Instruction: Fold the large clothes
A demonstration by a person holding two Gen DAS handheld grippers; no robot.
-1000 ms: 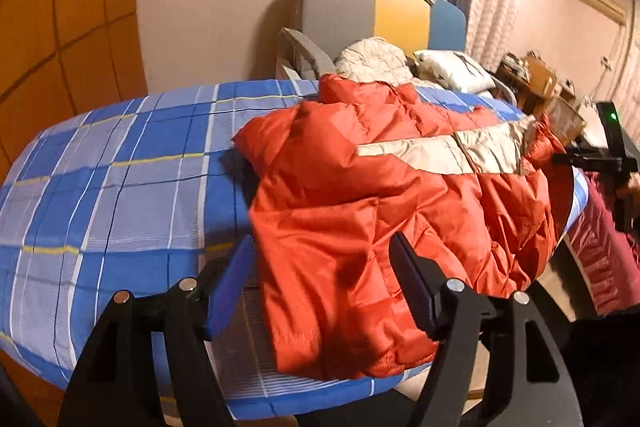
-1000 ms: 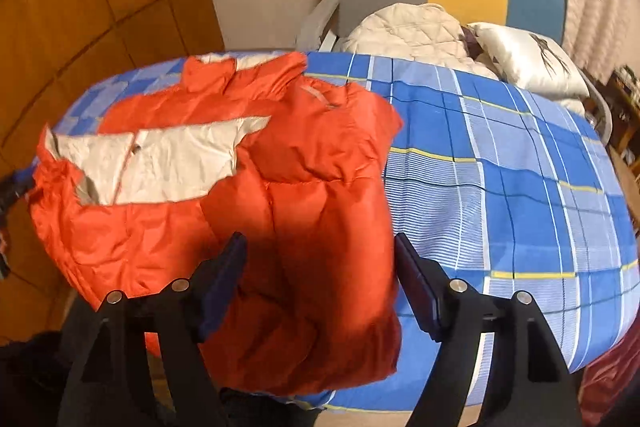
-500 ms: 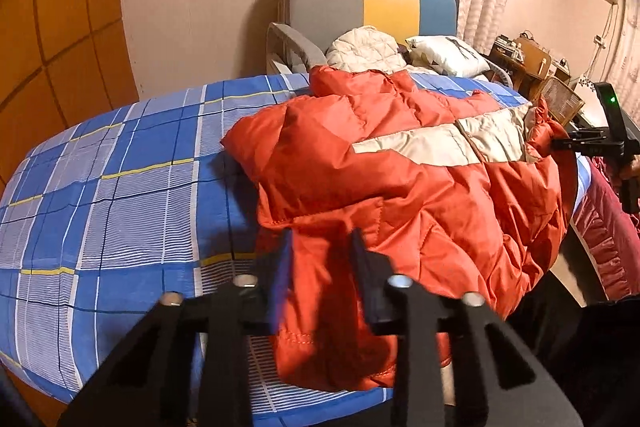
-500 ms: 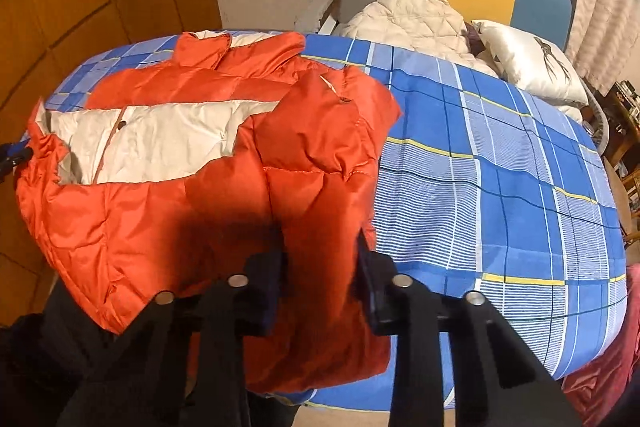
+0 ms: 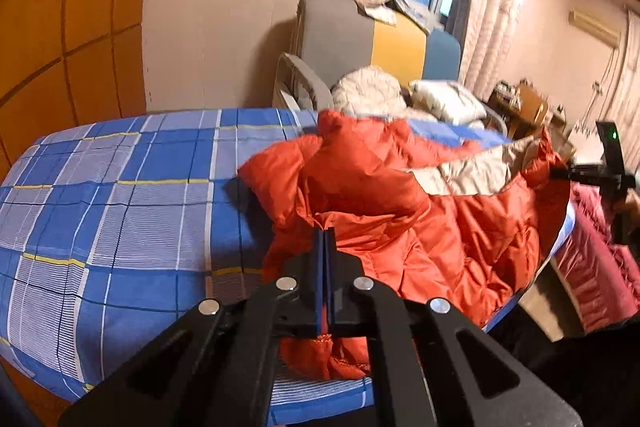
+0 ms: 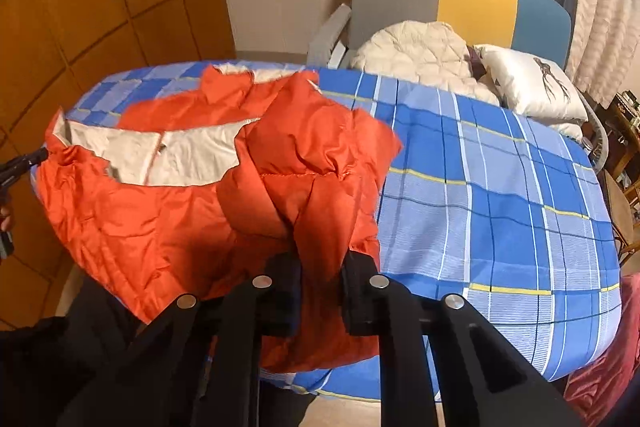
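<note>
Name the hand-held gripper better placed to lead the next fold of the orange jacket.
Right, probably. The right hand-held gripper, jaws just closed, clamps a thick fold of the jacket; the left hand-held gripper, also just closed, pinches only a thin edge.

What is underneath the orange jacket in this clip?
The orange jacket lies on a blue plaid sheet, which shows around it on the far and outer sides. Whatever the sheet covers, and anything beneath the jacket itself, is hidden.
</note>
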